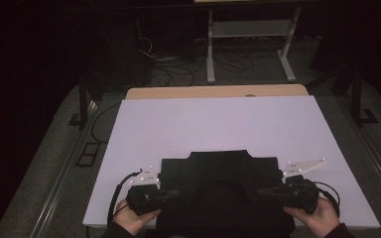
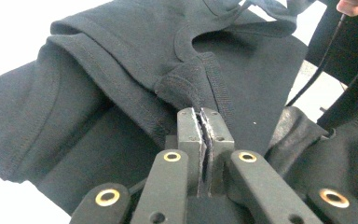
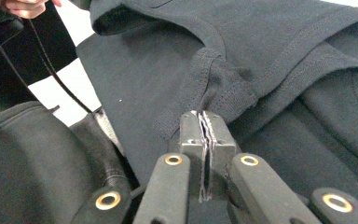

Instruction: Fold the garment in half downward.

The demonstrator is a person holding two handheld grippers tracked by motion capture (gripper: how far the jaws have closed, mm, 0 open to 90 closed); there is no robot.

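Note:
A black T-shirt (image 1: 218, 168) lies folded on the near half of a white board (image 1: 213, 124). My left gripper (image 1: 176, 192) reaches in from the left at the shirt's near edge. My right gripper (image 1: 260, 191) comes in from the right, facing it. In the left gripper view, the left gripper (image 2: 204, 112) is shut on the shirt (image 2: 121, 46), pinching fabric where the ribbed neckband meets the shoulder seam. In the right gripper view, the right gripper (image 3: 202, 113) is shut on the shirt (image 3: 261, 37) at the matching spot on the other side of the neck.
The board rests on a wooden table whose far edge (image 1: 218, 91) shows behind it. Beyond are a white metal stand (image 1: 250, 29) and loose cables (image 1: 178, 69) on the dark floor. Black frame legs (image 1: 83, 104) stand beside the table.

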